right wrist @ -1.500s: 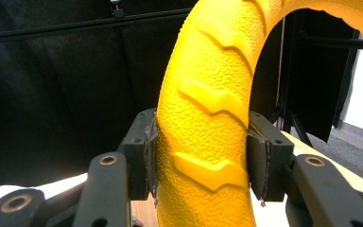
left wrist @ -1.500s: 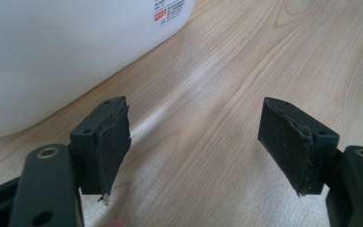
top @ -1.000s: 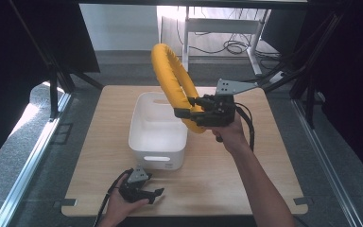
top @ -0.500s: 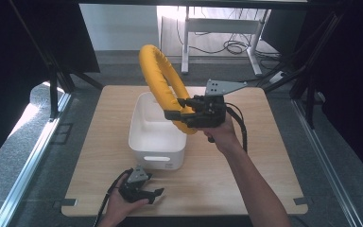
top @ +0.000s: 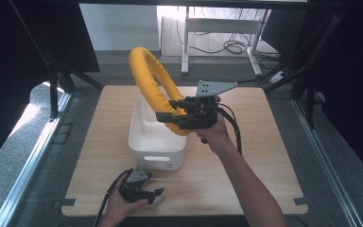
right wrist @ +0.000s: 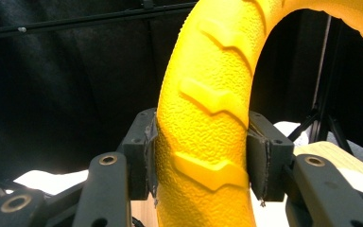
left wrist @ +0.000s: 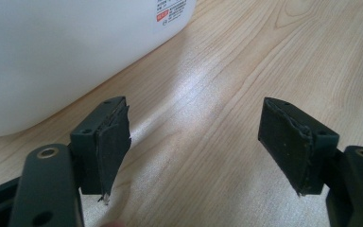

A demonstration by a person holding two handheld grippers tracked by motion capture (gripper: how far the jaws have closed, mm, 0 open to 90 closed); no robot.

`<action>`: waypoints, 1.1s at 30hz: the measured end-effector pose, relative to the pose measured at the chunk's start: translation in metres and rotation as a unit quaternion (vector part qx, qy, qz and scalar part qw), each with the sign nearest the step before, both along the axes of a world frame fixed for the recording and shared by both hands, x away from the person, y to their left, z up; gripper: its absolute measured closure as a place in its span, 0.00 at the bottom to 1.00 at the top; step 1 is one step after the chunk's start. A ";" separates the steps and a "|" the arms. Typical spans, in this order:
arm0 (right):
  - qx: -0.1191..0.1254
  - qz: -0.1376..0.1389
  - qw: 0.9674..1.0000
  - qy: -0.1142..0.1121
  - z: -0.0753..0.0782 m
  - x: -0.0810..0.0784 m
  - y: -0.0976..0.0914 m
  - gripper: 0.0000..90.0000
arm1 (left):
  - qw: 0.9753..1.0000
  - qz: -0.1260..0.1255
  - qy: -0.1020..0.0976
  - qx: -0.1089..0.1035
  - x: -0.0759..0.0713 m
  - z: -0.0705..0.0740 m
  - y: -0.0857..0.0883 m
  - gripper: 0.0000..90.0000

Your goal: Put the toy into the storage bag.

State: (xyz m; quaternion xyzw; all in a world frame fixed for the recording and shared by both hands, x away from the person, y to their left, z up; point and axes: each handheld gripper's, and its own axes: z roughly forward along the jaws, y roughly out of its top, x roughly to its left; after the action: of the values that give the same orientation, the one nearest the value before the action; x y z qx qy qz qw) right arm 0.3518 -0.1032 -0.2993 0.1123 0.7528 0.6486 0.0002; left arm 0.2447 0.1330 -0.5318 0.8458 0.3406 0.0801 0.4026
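The right gripper (top: pixel 170 113), arm outstretched, clamps a yellow ring (top: pixel 152 80) upright above the white bin (top: pixel 153 142); left gripper (top: pixel 144 194) rests open.

Yellow ring (right wrist: pixel 208 123): upper arc cut off by the right gripper view's top edge. White bin (left wrist: pixel 52 52): cropped at top and left; its label text too small to read.
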 end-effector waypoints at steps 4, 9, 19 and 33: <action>-0.003 0.006 1.000 0.002 -0.004 0.001 0.005 0.57 | 1.000 -0.001 0.001 0.000 0.000 0.000 0.000 0.29; -0.006 0.009 1.000 0.004 -0.007 0.000 0.008 0.57 | 1.000 0.002 0.000 -0.002 0.000 -0.001 -0.001 0.29; -0.010 0.019 1.000 0.011 -0.015 0.001 0.014 0.57 | 1.000 0.000 -0.001 -0.001 0.000 -0.001 -0.001 0.29; -0.013 0.029 0.999 0.022 -0.027 0.003 0.019 0.57 | 1.000 0.000 -0.001 0.000 0.000 -0.001 0.000 0.29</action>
State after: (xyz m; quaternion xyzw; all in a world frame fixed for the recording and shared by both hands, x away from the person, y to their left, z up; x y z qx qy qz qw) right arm 0.3549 -0.0841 -0.3262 0.1046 0.7642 0.6356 -0.0333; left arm 0.2451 0.1327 -0.5331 0.8459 0.3403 0.0806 0.4028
